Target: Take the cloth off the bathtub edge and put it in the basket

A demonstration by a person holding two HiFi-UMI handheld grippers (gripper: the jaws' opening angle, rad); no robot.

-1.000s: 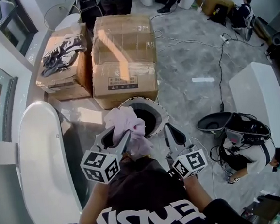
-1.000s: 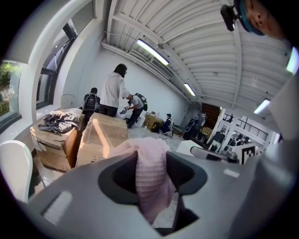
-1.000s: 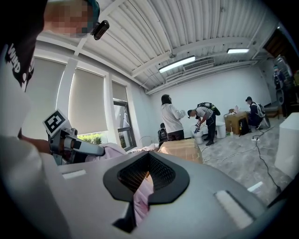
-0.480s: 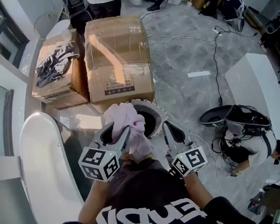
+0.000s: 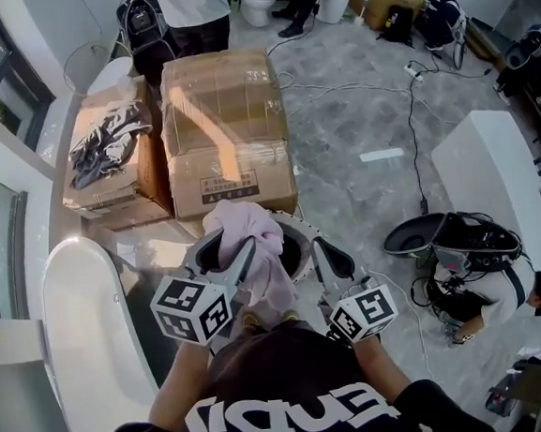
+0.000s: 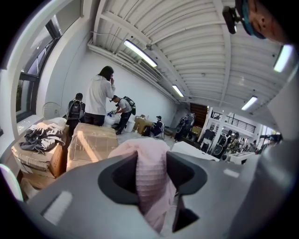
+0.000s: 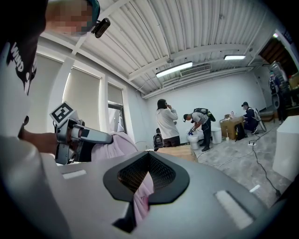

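Pinching with the left gripper (image 5: pixel 225 254) on a bunched fold of the pink cloth (image 5: pixel 246 231), jaws partway closed and pressing the fabric from both sides, tail dangling toward 5 o'clock; keeping the right gripper (image 5: pixel 328 254) closed on nothing, at 3 o'clock of the cloth, with only pink fabric showing beyond its slit; having been carrying the bundle toward 12 o'clock over the last second, now hanging it seemingly above the round basket (image 5: pixel 307 240) and hiding more of the dark opening than before; leaving the white bathtub (image 5: pixel 84 339) well apart at 8 o'clock, its edge bare of cloth; judging the lift-off as done and the carry as nearly finished; needing only to lower and let go over the opening, watching for the tail catching on the rim at 6 o'clock.
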